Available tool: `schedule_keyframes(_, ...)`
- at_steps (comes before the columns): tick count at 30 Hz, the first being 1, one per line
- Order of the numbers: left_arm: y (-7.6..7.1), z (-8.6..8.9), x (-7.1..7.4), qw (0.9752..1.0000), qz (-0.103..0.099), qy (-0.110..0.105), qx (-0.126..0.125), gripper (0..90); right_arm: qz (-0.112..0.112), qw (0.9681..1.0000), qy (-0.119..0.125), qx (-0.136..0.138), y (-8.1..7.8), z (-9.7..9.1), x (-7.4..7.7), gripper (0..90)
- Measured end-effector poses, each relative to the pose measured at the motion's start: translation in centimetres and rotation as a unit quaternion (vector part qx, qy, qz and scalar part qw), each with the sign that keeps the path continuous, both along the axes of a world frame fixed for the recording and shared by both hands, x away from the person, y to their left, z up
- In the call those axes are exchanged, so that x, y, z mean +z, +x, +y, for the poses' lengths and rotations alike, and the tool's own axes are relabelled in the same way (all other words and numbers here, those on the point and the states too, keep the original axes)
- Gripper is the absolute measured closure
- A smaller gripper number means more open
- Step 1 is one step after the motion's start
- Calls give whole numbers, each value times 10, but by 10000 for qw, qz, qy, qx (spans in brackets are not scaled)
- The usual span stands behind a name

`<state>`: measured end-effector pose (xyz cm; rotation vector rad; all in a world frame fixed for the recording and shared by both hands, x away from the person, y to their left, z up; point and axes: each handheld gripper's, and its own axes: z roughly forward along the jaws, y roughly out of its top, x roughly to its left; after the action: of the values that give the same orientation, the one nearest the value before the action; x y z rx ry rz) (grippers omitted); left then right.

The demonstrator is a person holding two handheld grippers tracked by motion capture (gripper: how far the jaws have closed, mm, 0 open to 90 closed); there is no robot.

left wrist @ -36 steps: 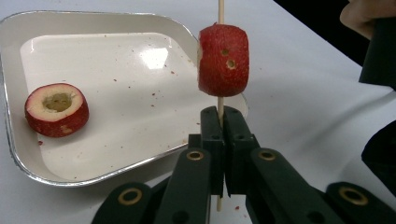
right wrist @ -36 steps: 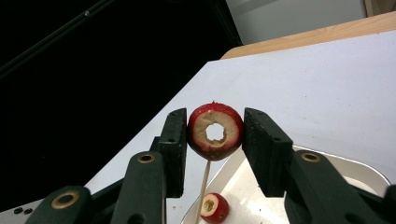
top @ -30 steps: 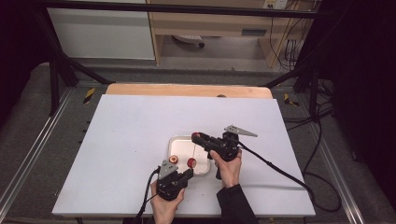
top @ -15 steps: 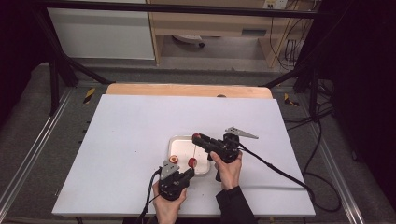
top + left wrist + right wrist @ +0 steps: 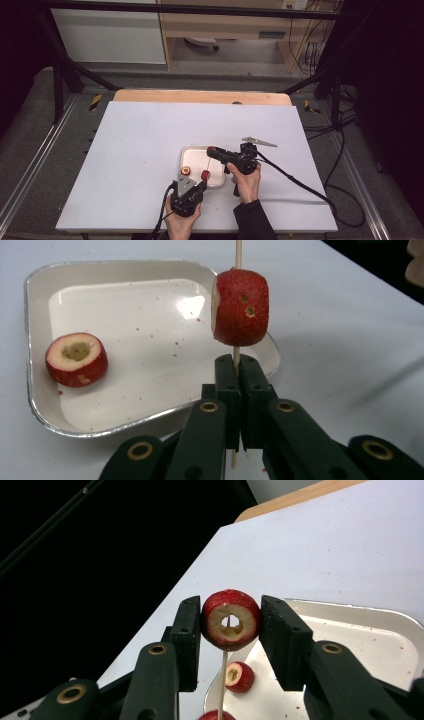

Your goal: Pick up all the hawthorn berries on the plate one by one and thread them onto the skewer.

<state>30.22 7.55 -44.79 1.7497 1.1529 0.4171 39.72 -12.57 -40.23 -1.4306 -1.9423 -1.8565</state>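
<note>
My left gripper (image 5: 239, 365) is shut on a thin wooden skewer (image 5: 238, 252) that stands upright. A red cored fruit piece (image 5: 240, 307) is threaded on it just above the jaws. My right gripper (image 5: 231, 616) is shut on a second red fruit ring (image 5: 220, 602), held over the skewer (image 5: 222, 685), whose tip shows inside the ring's hole. A third piece (image 5: 76, 359) lies in the white tray (image 5: 30, 390). In the high view the left gripper (image 5: 201, 184) is at the tray's (image 5: 192, 150) near edge and the right gripper (image 5: 211, 150) is over its right side.
The tray sits right of centre on a white board (image 5: 140, 140), with a wooden strip (image 5: 200, 96) along the far edge. The right gripper's cable (image 5: 300, 182) trails right across the board. Dark floor and metal rails (image 5: 35, 165) surround the table.
</note>
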Motion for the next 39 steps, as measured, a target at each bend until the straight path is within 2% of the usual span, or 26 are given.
schedule_keyframes(2, 0, 0, 3, 10000, -68, 27, 23, 885, 64, 9999, 10, 89, 0, 2, -3, 621)
schedule_keyframes(3, 2, 0, 4, 10000, -1, 31, 6, 885, 106, 9999, 22, 131, -1, 3, -5, 621)
schedule_keyframes(7, 6, 1, 3, 10000, 48, -17, -27, 885, 16, 9999, 68, 80, -4, 3, -5, 623)
schedule_keyframes(12, 6, 0, 2, 10000, 73, -35, -38, 885, -27, 10000, -15, 52, -7, 2, -4, 624)
schedule_keyframes(19, 4, 1, 2, 9999, -115, -90, -21, 886, 44, 9999, 100, 71, -7, -1, -3, 626)
schedule_keyframes(24, 5, -1, 0, 9999, -116, -61, -39, 887, 37, 9999, 74, 64, -9, 0, -5, 628)
schedule_keyframes(27, 6, 2, 0, 9997, -33, -217, -143, 887, -73, 9999, 45, 118, -10, -2, -4, 629)
schedule_keyframes(32, 7, 4, -2, 9987, 0, -433, -284, 888, -116, 9998, 34, 164, -12, -3, -3, 630)
schedule_keyframes(36, 6, 3, -4, 9990, -68, -388, -206, 888, -157, 9996, 13, 213, -13, -4, -4, 631)
schedule_keyframes(39, 6, 3, -4, 9993, -102, -336, -109, 887, -157, 9997, 107, 121, -15, -6, -7, 631)
